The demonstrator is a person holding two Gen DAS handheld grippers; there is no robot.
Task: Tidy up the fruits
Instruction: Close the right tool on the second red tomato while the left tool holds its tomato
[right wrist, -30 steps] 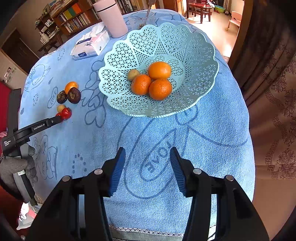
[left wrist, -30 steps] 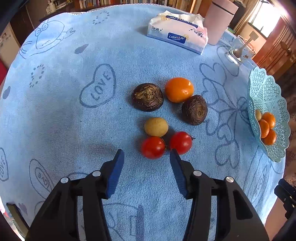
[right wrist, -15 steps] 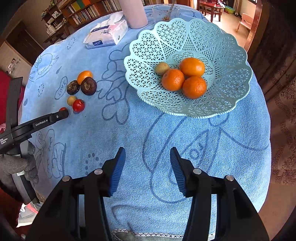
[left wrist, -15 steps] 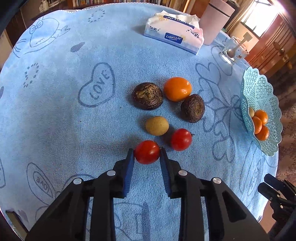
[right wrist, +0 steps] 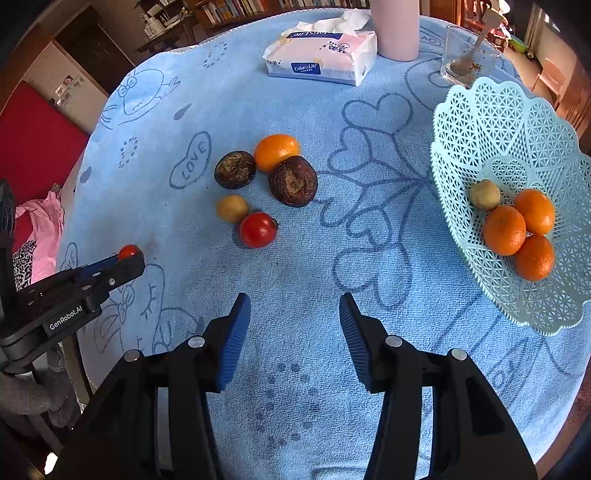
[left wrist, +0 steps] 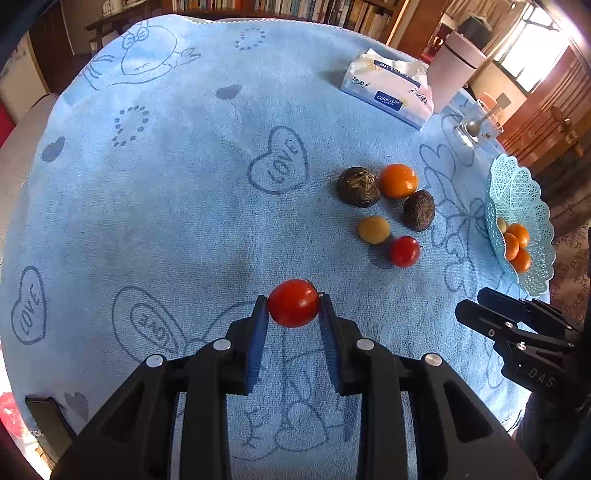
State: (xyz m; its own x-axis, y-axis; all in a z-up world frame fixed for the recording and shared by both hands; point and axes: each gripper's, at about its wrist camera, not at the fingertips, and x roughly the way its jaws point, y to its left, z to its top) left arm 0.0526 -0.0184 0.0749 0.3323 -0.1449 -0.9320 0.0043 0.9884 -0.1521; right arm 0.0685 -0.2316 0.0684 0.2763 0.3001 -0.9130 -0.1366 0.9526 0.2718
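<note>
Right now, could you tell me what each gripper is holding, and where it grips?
The left gripper pinches a red tomato across its sides. The right gripper is open and holds nothing.

The round table is covered by a blue cloth (right wrist: pixel 369 258). Directly on the cloth: tissue pack (right wrist: pixel 321 59), pink cylinder (right wrist: pixel 395 29), glass (right wrist: pixel 461 55), basket (right wrist: pixel 498 122), orange (right wrist: pixel 276 151), two dark fruits (right wrist: pixel 293 181), yellow fruit (right wrist: pixel 232 208), tomato (right wrist: pixel 258 229)

left gripper (left wrist: pixel 293 314): blue pads clamped on a red tomato (left wrist: pixel 293 302), raised near the table's near edge | right gripper (right wrist: pixel 294 325): jaws spread, nothing between them
</note>
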